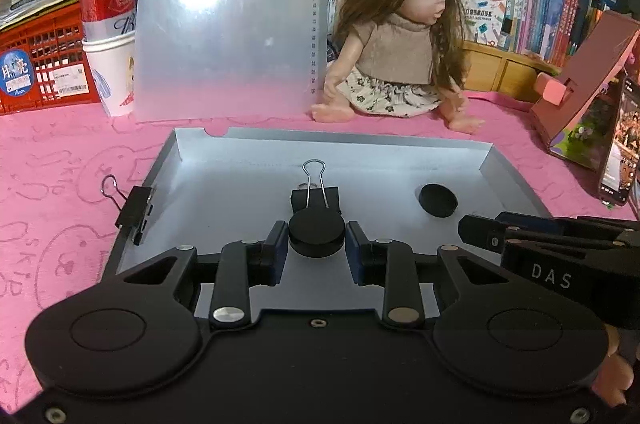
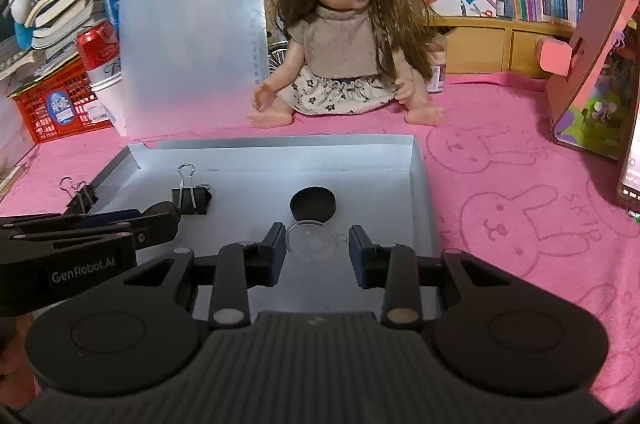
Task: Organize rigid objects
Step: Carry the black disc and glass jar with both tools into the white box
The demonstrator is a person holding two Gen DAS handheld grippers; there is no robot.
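Observation:
A grey tray (image 1: pixel 400 144) lies on the pink cloth. In the left wrist view my left gripper (image 1: pixel 317 242) has its jaws around a black round cap (image 1: pixel 317 232), with small gaps each side. A black binder clip (image 1: pixel 316 196) lies just behind it. A second black cap (image 1: pixel 438 200) lies at the tray's right. Another binder clip (image 1: pixel 134 208) is clipped on the tray's left wall. In the right wrist view my right gripper (image 2: pixel 317 244) is open around a clear round lid (image 2: pixel 314 239), not touching. The black cap (image 2: pixel 313 202) and the clip (image 2: pixel 192 200) lie beyond.
A doll (image 2: pixel 344 36) sits behind the tray. A translucent clipboard (image 1: pixel 228 12), a red can in a white cup (image 1: pixel 108 36) and a red basket (image 1: pixel 44 64) stand back left. A pink box (image 1: pixel 580 92) and a phone (image 1: pixel 620 152) stand right. Books line the back.

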